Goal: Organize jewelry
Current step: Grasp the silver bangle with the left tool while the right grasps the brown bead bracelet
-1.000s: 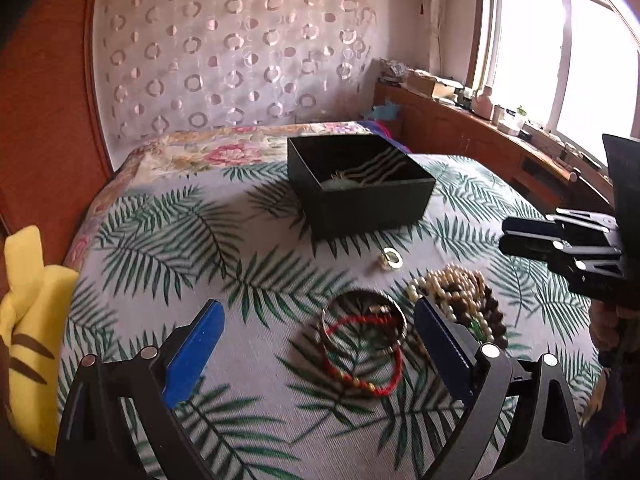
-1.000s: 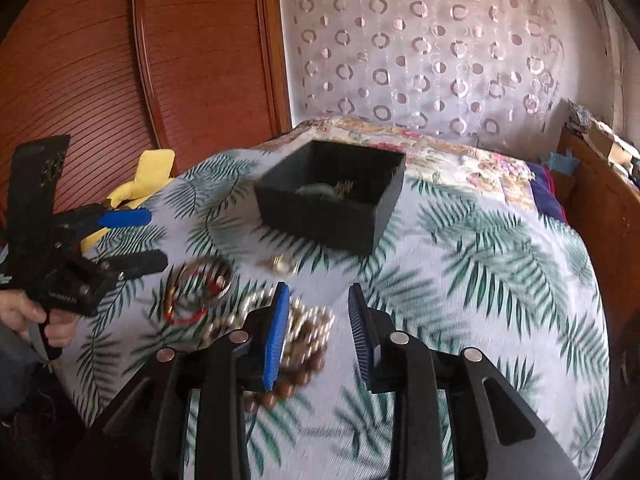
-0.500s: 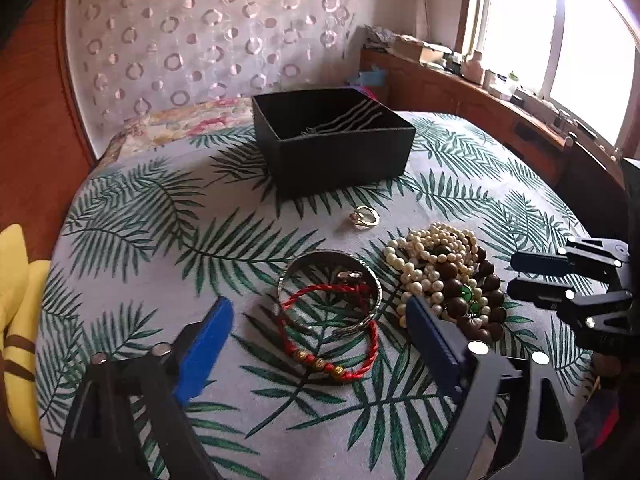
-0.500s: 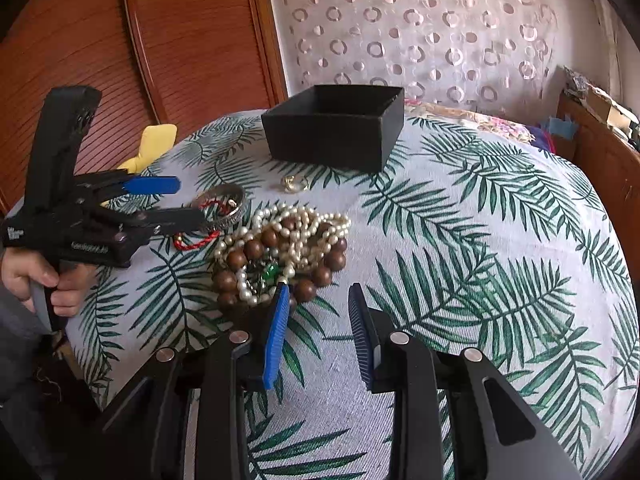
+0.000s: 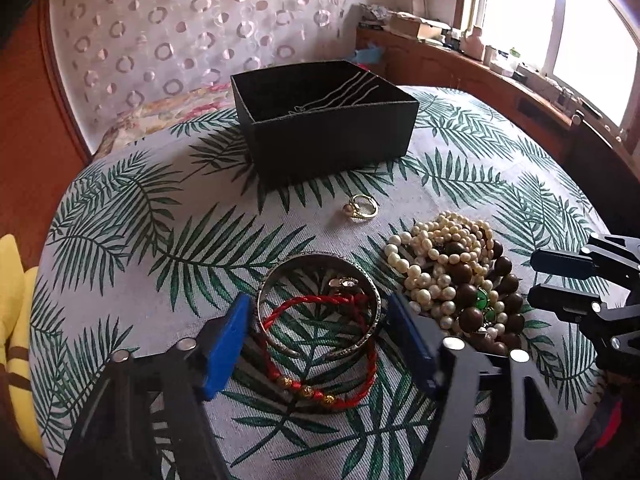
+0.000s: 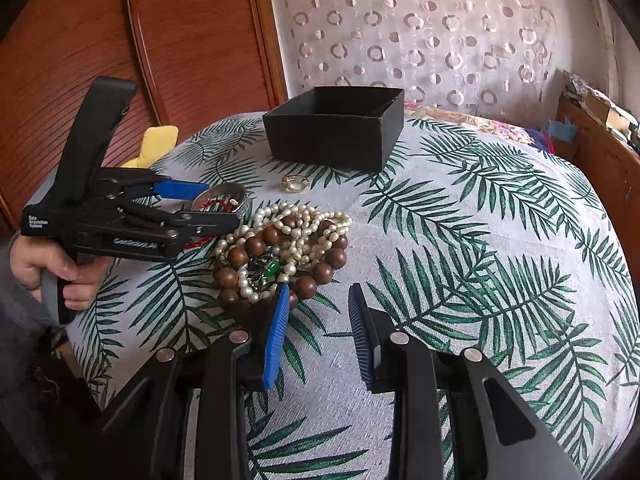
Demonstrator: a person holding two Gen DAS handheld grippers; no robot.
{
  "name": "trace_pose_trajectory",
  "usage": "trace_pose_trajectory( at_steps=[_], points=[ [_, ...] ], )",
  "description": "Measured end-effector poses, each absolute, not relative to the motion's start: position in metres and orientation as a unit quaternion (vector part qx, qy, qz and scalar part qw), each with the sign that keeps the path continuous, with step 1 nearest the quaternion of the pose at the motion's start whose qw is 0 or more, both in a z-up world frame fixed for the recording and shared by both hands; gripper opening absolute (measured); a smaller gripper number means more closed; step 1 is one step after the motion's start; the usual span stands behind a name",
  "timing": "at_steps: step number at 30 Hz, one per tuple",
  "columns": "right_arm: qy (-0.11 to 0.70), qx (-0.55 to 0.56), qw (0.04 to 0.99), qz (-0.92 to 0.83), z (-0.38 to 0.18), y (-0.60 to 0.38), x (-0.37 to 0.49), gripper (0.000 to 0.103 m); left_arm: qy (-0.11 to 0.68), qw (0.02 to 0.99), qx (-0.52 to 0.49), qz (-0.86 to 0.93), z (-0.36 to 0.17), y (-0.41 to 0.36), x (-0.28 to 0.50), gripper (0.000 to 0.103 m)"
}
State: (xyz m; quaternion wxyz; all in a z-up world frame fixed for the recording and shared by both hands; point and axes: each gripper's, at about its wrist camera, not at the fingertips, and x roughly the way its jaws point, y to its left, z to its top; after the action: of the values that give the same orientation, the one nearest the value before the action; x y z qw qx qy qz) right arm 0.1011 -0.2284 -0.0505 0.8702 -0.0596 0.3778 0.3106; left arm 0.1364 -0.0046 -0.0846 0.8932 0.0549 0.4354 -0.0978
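A black open box (image 5: 326,116) (image 6: 336,128) stands at the far side of the palm-leaf tablecloth, with a thin chain inside. A gold ring (image 5: 361,208) (image 6: 296,183) lies in front of it. A silver bangle (image 5: 318,304) and a red cord bracelet (image 5: 320,360) lie between the open jaws of my left gripper (image 5: 320,332), low over them. A heap of pearl and brown bead strands (image 5: 456,276) (image 6: 280,248) lies to the right. My right gripper (image 6: 318,312) is open and empty, just beside the heap's near edge.
A yellow plush toy (image 5: 14,320) sits off the table's left edge. A wooden sideboard with clutter (image 5: 500,72) runs under the window at the right. A wooden headboard (image 6: 160,40) and a patterned curtain stand behind the table.
My left gripper has moved forward and down so its jaws now flank the bangle and red bracelet. My right gripper has come closer to the bead heap.
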Motion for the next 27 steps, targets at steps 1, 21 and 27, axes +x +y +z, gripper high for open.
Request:
trace_pose_trajectory(
  at_steps=[1, 21, 27],
  points=[
    [0.378, -0.060, 0.870, 0.311, -0.050, -0.228, 0.101, 0.033, 0.435, 0.894, 0.057, -0.097, -0.085, -0.005, 0.136, 0.059],
    [0.367, -0.100, 0.846, 0.375, -0.034, -0.191, 0.084, 0.033, 0.385, 0.917, 0.017, -0.101, -0.072, 0.017, 0.095, 0.058],
    [0.378, -0.139, 0.833, 0.380, -0.040, -0.174, 0.083, 0.033, 0.381, 0.920, 0.003, -0.098, -0.072, 0.025, 0.088, 0.058]
  ],
)
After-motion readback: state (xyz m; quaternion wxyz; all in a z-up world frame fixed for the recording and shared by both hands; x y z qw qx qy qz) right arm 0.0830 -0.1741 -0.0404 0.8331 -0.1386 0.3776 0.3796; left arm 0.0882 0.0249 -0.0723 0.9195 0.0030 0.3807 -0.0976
